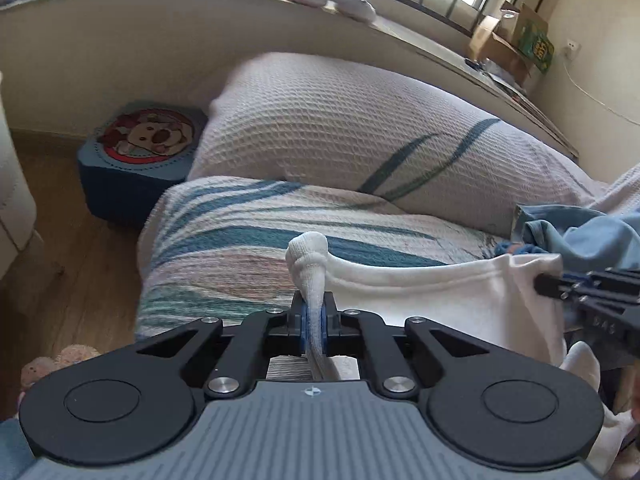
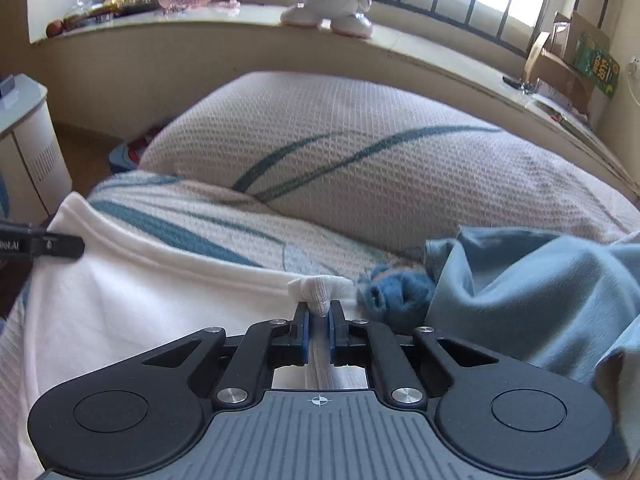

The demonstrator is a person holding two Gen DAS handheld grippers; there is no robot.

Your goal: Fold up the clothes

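A white garment [image 1: 440,296] lies spread on the bed, its hemmed edge stretched between both grippers. My left gripper [image 1: 314,312] is shut on one bunched corner of it, which sticks up past the fingertips. My right gripper [image 2: 319,316] is shut on the other corner of the white garment [image 2: 140,292]. Each gripper shows at the edge of the other's view: the right one [image 1: 560,286] at the left wrist view's right side, the left one [image 2: 60,246] at the right wrist view's left side. A light blue garment [image 2: 540,292] lies crumpled to the right.
A large waffle-weave pillow [image 2: 360,152] lies beyond the garment on a striped bedspread [image 1: 240,220]. A dark blue fuzzy item [image 2: 396,292] sits by the blue garment. A blue stool with a cartoon face [image 1: 140,152] stands on the wood floor at left. A window ledge with a plush toy [image 2: 328,4] runs behind.
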